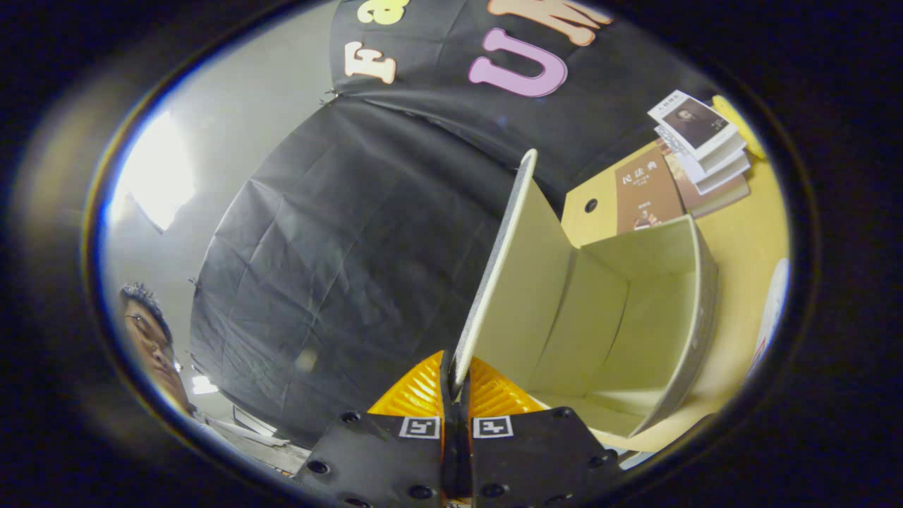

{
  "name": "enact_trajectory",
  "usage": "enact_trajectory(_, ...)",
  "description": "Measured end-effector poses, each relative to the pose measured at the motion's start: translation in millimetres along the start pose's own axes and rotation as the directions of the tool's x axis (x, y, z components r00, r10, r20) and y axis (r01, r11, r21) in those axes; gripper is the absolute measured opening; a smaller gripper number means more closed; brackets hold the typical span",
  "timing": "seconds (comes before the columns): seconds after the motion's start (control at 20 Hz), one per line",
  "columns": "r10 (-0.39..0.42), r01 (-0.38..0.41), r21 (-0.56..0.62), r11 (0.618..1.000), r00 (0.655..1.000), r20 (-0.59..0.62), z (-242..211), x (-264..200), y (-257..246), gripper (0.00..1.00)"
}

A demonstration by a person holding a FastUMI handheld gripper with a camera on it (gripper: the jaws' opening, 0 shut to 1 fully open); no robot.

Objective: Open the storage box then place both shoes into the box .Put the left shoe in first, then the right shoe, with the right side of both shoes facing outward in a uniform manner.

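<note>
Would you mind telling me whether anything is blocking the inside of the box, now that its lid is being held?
Nothing visible blocks it. The gripper has its jaws shut on the lid, which is swung open beyond them, and the box beside it looks empty inside. The books lie beyond the box, clear of its opening.

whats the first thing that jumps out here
The gripper pinching the edge of the storage box lid, both fingers shut on it, the lid swung up. Just beyond, the open box stands empty on the yellow table, a stack of books behind it.
</note>
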State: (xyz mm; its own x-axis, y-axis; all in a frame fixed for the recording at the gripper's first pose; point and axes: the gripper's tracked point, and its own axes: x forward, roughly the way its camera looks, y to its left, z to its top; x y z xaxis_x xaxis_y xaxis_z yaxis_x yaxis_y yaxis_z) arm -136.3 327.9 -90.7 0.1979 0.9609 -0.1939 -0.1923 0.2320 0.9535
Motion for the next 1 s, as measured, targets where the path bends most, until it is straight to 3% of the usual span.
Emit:
enact_trajectory(0.55, 0.012, -0.019, -0.1, 0.995, 0.997, -0.074, -21.4, 90.4, 43.8, 0.05)
enact_trajectory(0.7, 0.007, -0.025, -0.171, 0.985, 0.994, -0.106, -30.6, 106.1, 48.1, 0.18)
enact_trajectory(0.8, -0.027, 0.003, -0.235, 0.972, 0.995, -0.098, -29.4, 116.5, 48.1, 0.36)
enact_trajectory(1.0, -0.037, 0.018, -0.246, 0.969, 0.997, -0.073, -26.6, 119.9, 42.7, 0.94)
